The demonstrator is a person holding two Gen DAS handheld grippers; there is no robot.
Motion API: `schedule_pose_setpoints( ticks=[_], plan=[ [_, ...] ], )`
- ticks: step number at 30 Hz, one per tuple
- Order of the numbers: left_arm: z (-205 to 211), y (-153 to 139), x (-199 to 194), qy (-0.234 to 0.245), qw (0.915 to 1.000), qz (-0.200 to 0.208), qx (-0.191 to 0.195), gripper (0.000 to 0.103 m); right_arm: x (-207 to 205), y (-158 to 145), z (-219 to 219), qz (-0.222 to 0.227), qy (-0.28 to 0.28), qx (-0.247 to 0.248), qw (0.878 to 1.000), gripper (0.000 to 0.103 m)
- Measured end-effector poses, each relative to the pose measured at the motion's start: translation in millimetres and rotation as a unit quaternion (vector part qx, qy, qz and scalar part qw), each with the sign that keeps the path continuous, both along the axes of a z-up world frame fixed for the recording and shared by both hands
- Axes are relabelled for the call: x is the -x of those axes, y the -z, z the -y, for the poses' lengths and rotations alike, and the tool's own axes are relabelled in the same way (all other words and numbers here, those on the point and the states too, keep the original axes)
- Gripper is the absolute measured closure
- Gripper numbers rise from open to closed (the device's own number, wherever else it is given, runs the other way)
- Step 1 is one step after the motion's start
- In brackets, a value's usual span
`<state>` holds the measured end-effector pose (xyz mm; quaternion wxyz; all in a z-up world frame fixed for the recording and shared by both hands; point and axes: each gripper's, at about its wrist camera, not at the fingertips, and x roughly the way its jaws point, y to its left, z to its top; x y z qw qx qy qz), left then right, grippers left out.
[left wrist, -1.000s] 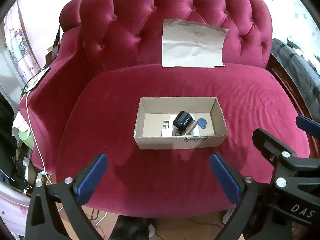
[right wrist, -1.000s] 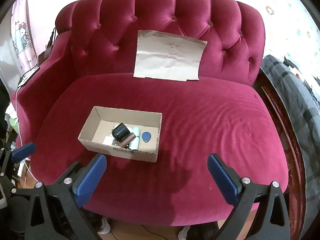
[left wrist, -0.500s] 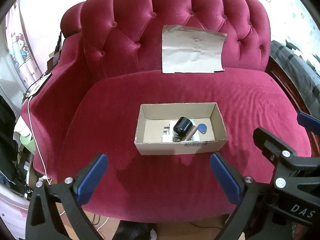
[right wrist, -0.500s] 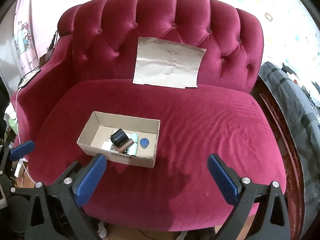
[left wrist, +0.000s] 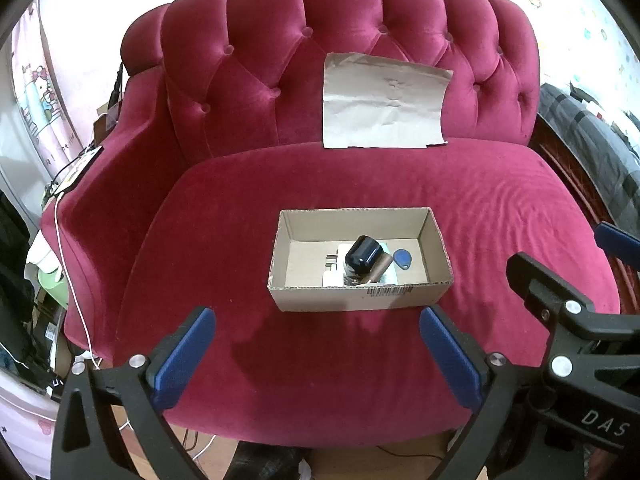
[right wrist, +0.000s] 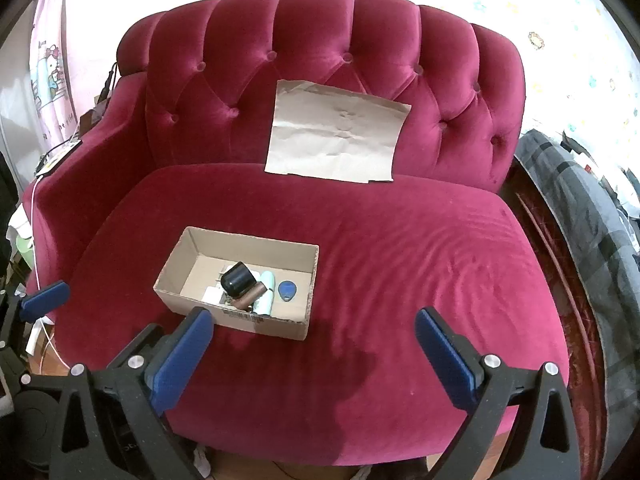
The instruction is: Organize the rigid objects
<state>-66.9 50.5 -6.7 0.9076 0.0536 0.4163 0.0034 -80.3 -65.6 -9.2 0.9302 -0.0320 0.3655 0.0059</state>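
Note:
An open cardboard box [left wrist: 352, 300] sits on the red sofa seat; it also shows in the right wrist view [right wrist: 276, 326]. Inside lie a black cap-shaped object [left wrist: 362, 255] [right wrist: 238, 279], a brown cylinder [left wrist: 380, 268] [right wrist: 250, 296], a pale green cylinder [right wrist: 265, 300], a blue key fob [left wrist: 403, 260] [right wrist: 287, 291] and a white item [left wrist: 332, 278]. My left gripper [left wrist: 316, 350] is open and empty, in front of the box. My right gripper [right wrist: 312, 350] is open and empty, to the box's right front.
A brown paper sheet [left wrist: 384, 104] leans on the tufted sofa back [left wrist: 280, 60]. The right gripper's frame [left wrist: 568, 320] shows at the left view's right edge. Cables and clutter [left wrist: 48, 280] lie left of the sofa. A grey blanket [right wrist: 580, 220] lies at right.
Both grippers have drawn back and risen a little, so the sofa and box look smaller and lower in view. Both stay open; the box contents have not moved.

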Motion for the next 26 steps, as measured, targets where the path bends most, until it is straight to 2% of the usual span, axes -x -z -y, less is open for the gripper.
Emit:
schedule_pose_setpoints(
  ticks=[21, 26],
  plan=[
    [3.6, 0.7, -5.6, 0.002, 1.0, 0.003, 0.006, 0.0, -4.4, -3.1, 6.3, 0.007, -0.003, -0.006, 1.0, 0.0],
    [3.6, -0.4, -7.9, 0.01, 0.9997, 0.007, 0.022, 0.0, -5.8, -2.8, 8.2, 0.009, -0.005, -0.011, 1.0, 0.0]
  ],
)
